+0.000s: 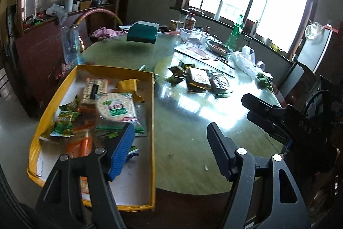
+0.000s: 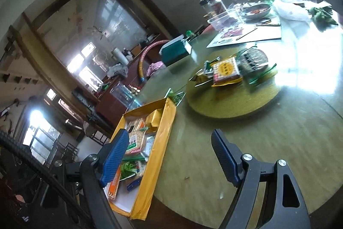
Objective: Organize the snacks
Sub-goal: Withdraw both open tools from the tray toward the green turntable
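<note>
The long yellow box [image 1: 152, 121] of snacks points away along the table's [image 1: 182, 153] near-left edge. Both tongs, left [image 1: 171, 147] and right [image 2: 169, 156], are wide open, holding nothing.

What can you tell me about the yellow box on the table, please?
The yellow box is a shallow, open, rectangular tray, seemingly cardboard, with a white floor. It lies flat at the round table's edge, one end overhanging. Snack packets fill it loosely: a round cracker pack, green sachets, orange packs. No fingers touch it.

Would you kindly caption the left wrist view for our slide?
Open left gripper above the yellow box of snacks, more packets waiting on the table.
</note>
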Demonstrator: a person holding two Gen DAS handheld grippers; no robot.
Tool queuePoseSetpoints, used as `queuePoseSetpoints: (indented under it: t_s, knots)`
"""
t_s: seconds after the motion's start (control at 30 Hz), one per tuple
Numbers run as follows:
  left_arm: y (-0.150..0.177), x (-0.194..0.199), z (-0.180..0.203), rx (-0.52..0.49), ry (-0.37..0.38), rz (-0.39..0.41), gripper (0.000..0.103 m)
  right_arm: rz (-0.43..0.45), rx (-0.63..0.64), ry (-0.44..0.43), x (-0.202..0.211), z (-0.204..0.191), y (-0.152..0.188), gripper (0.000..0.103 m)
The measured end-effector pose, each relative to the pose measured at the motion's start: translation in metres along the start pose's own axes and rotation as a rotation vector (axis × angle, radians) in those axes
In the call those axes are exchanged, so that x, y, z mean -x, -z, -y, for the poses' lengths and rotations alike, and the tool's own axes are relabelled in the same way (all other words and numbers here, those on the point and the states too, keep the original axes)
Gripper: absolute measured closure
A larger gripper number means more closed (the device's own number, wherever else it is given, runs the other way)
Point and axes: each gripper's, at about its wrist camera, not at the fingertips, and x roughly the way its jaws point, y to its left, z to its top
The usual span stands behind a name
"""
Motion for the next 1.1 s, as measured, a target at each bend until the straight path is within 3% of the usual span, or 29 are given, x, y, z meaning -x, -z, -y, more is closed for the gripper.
queuePoseSetpoints:
  t_s: [0.23, 0.67, 1.1]
  knots:
    - [-0.004, -0.014, 0.011, -0.016, 0.031, -0.016, 0.032, 0.005, -0.005, 0.030, 0.001, 0.016, -0.008, 0.024]
    - [-0.010, -0.037, 0.026, -0.031, 0.047, -0.048, 0.032, -0.017, 0.044, 0.178, 0.000, 0.039, -0.028, 0.024]
    - [-0.011, -0.057, 0.034, -0.078, -0.015, -0.083, 0.032, -0.056, 0.093, 0.285, -0.008, 0.061, -0.045, 0.024]
